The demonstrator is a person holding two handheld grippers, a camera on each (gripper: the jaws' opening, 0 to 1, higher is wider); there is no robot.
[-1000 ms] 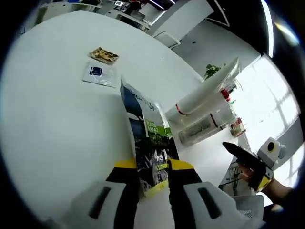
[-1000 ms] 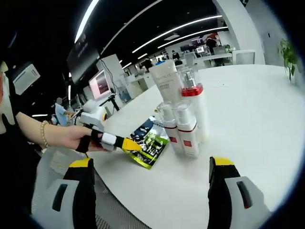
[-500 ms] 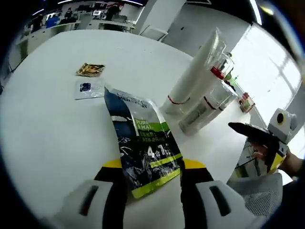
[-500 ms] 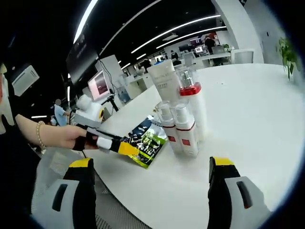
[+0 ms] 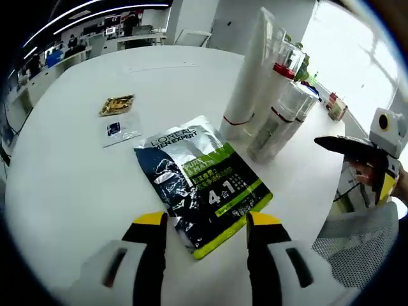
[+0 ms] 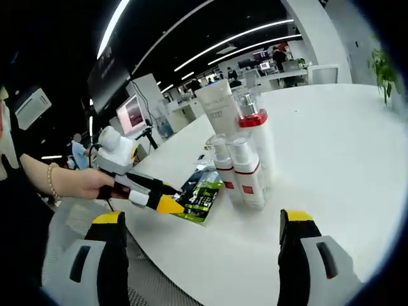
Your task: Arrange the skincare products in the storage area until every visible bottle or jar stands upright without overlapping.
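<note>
White table holds a flat sachet between the spread left hand-held gripper jaws; right hand-held gripper spread

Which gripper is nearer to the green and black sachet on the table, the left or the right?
Left. The left gripper is open with its jaws on either side of the sachet's near edge. The right gripper is open and apart from it, facing the bottles.

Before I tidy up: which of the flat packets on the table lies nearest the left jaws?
The big dark-and-green sachet, right in front of them; the small clear packet and the gold one lie farther off.
</note>
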